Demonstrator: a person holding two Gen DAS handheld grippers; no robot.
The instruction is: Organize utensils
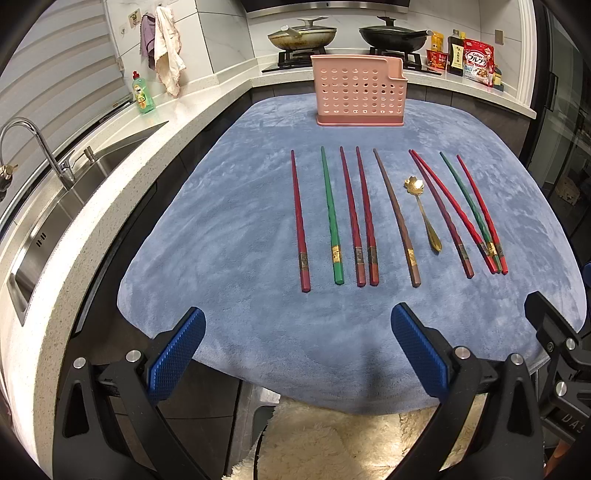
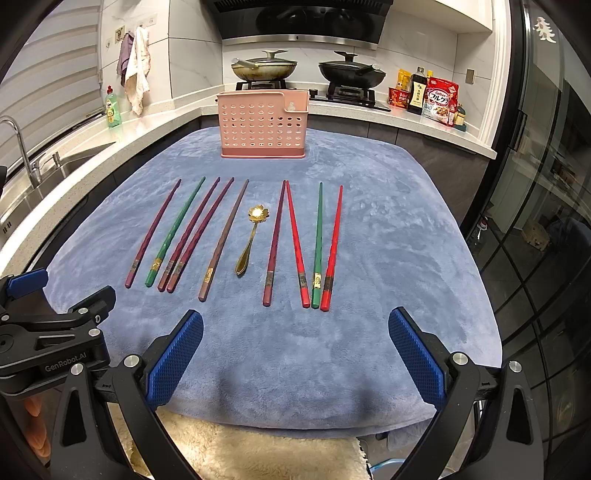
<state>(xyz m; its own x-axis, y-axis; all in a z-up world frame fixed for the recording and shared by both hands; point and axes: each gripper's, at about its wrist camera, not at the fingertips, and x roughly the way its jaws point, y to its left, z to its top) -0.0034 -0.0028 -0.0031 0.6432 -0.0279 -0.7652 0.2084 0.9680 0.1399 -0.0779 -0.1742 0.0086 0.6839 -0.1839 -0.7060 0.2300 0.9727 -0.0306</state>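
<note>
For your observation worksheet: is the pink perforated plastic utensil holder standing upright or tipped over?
Upright: the pink perforated plastic utensil holder stands on its base on the blue plush cloth, open top facing up.

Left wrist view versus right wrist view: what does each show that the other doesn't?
Only the left wrist view shows the sink basin fully, with the right tool's black frame at its right edge. Only the right wrist view shows the range hood and the glass door. Both share the pink holder, the gold spoon among nine chopsticks, the blue cloth, two lidded pans and an open, empty tool: left tool, right tool.
</note>
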